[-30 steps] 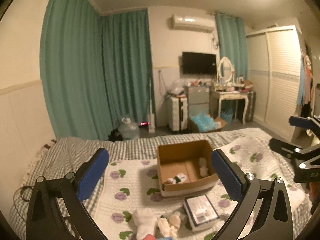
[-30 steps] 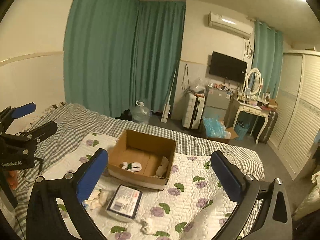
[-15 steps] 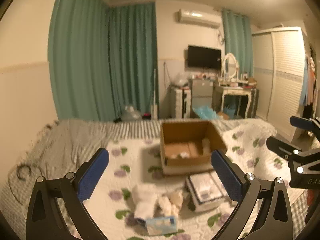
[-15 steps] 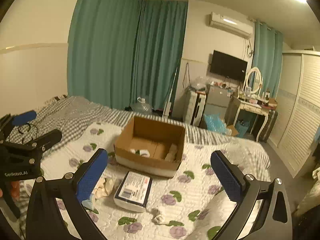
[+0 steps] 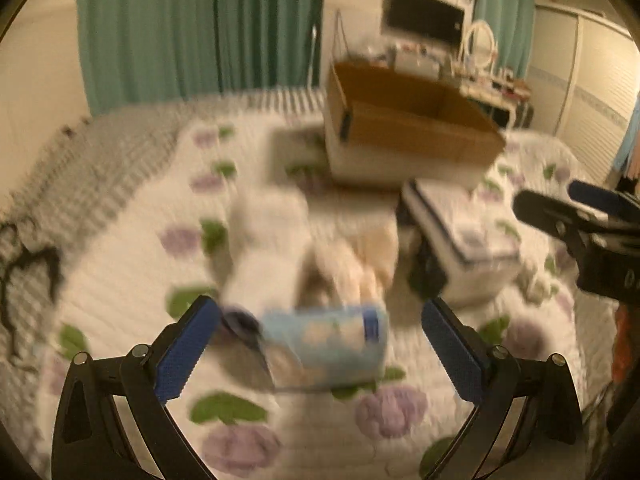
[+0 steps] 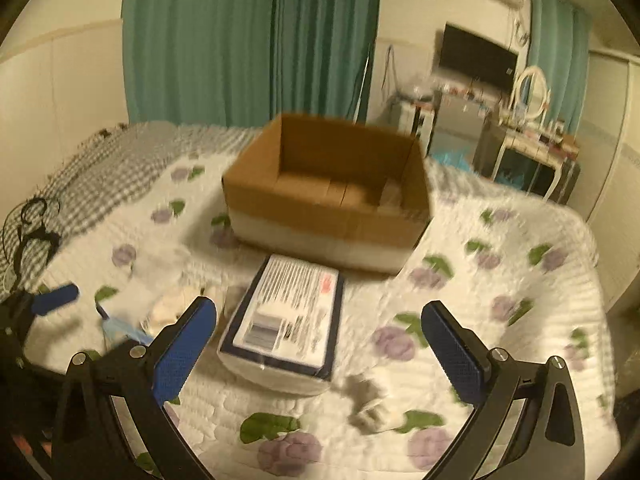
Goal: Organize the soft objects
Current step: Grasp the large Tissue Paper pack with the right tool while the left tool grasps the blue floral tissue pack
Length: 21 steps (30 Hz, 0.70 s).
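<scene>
A light-blue soft packet [image 5: 326, 346] lies on the bed quilt [image 5: 120, 264] between the spread pads of the open left tool [image 5: 320, 344], not gripped. White and cream socks [image 5: 280, 248] lie just beyond. The right tool [image 6: 318, 340] is open too, over a wrapped flat pack [image 6: 288, 312]. Behind stands a cardboard box [image 6: 328, 196]; its contents are blurred.
</scene>
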Available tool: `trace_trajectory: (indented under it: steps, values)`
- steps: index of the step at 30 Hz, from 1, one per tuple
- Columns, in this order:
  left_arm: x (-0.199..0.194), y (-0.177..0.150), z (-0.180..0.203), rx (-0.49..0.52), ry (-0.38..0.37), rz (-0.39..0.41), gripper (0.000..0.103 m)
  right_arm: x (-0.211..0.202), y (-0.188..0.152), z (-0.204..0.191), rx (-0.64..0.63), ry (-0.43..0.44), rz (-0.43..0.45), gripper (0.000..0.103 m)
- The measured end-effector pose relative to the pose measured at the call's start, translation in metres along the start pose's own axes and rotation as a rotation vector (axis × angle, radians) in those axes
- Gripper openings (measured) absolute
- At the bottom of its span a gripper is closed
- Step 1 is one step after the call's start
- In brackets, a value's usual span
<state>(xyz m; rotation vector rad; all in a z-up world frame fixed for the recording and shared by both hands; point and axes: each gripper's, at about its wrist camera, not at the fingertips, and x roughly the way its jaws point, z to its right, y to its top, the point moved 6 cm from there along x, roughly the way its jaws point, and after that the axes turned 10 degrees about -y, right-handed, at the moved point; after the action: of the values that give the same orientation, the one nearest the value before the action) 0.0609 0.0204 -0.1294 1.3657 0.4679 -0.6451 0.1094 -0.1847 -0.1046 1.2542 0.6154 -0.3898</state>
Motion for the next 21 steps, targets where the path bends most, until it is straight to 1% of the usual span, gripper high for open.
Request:
trace_trajectory:
  steps: [1, 4, 7, 10, 12, 15, 16, 18, 21]
  values:
    - [0.007, -0.009, 0.000, -0.012, -0.015, -0.032, 0.103, 0.003, -0.002, -0.001, 0.001, 0.003, -0.009, 0.103]
    - [0.023, -0.029, 0.000, -0.041, -0.053, -0.116, 0.103, 0.007, -0.004, -0.002, 0.017, 0.017, -0.036, 0.103]
    - [0.031, -0.037, -0.001, -0.062, -0.076, -0.156, 0.103, 0.018, -0.008, -0.005, 0.030, 0.037, -0.079, 0.103]
    - [0.036, -0.043, -0.001, -0.073, -0.081, -0.182, 0.102, 0.029, -0.013, -0.015, 0.015, 0.047, -0.107, 0.103]
    - [0.043, -0.047, -0.003, -0.082, -0.078, -0.211, 0.087, 0.035, -0.016, -0.021, 0.000, 0.048, -0.121, 0.103]
    - [0.048, -0.052, -0.007, -0.118, -0.082, -0.241, 0.086, 0.044, -0.023, -0.027, -0.008, 0.046, -0.137, 0.103]
    - [0.047, -0.052, -0.009, -0.129, -0.087, -0.240, 0.085, 0.046, -0.025, -0.027, -0.006, 0.046, -0.142, 0.103]
    - [0.047, -0.050, -0.012, -0.134, -0.095, -0.231, 0.076, 0.052, -0.027, -0.027, 0.003, 0.043, -0.161, 0.103]
    - [0.045, -0.052, -0.009, -0.121, -0.092, -0.230, 0.075, 0.060, -0.031, -0.025, 0.023, 0.059, -0.190, 0.103]
